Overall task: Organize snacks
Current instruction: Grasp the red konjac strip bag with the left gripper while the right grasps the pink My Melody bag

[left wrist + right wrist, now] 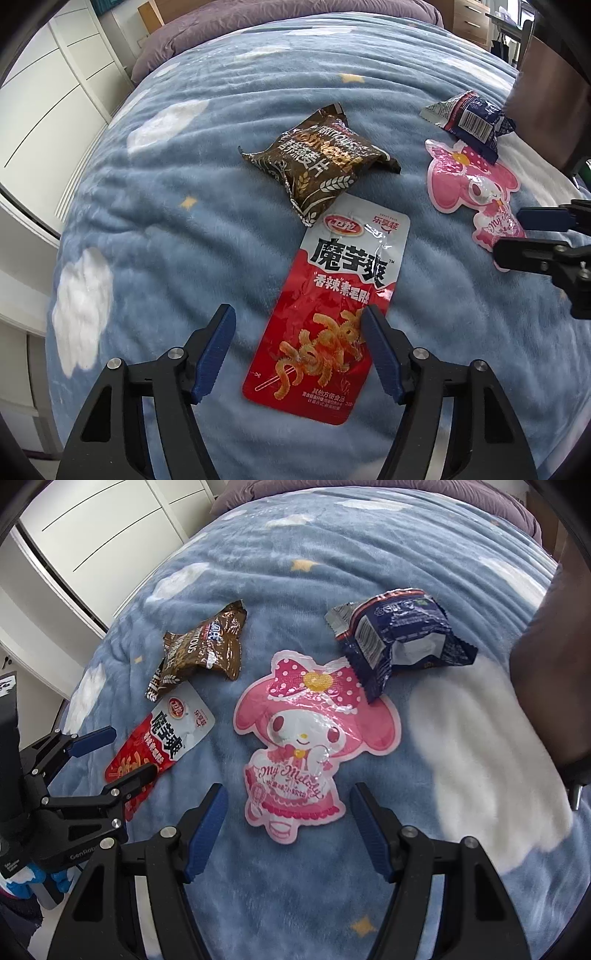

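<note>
While both jaws stand apart and empty, the left gripper hangs over the flat red-and-white foil snack packet and the right gripper over the pink character-shaped pouch on the blue fleece cloud-print blanket. Farther off lie a crinkled brown cereal packet, touching the red packet's far end, and at far right a navy wrapper.

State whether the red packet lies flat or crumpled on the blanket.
Flat: the red packet lies spread face up on the blanket, printed front smooth and readable.
</note>
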`<state>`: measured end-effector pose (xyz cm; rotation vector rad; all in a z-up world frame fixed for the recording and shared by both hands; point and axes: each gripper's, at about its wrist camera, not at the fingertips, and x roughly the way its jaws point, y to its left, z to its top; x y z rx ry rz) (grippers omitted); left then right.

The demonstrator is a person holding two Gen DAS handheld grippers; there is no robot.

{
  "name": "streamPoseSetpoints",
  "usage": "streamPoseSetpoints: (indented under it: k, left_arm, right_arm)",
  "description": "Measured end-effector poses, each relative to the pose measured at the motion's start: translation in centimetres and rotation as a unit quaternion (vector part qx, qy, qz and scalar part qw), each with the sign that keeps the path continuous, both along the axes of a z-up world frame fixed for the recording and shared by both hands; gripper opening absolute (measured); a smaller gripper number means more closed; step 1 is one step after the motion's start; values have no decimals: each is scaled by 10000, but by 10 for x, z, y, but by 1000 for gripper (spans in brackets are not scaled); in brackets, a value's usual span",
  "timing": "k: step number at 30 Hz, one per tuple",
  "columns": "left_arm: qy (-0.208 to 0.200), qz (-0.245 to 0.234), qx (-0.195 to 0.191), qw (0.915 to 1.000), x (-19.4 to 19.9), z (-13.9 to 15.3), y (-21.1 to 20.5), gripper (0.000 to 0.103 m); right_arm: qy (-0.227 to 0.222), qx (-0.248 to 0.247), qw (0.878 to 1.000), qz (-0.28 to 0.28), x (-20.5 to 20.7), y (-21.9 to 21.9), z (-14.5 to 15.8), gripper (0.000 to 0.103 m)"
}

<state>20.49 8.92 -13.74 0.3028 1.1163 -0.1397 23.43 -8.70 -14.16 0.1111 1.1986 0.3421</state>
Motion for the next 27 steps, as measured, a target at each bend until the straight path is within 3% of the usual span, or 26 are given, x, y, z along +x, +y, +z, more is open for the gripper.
streamPoseSetpoints:
  k: [4,13,23,27]
  left_arm:
    - [16,-210,-147,9997,-3,5,-1,65]
    - [257,-603,161,9977,5,-12,-14,72]
    - [672,-183,-231,9973,25,-27,7,101]
    - [845,-148,-333,9958,31,-32,11,102]
  right_arm:
    - [23,-16,10000,3,5,3,-2,101]
    - [66,-83,9999,-22,12,10,-5,103]
    - [176,-249,9995,-102,21,18,-13,103]
    - [246,-114,9995,-171,24,19,-17,103]
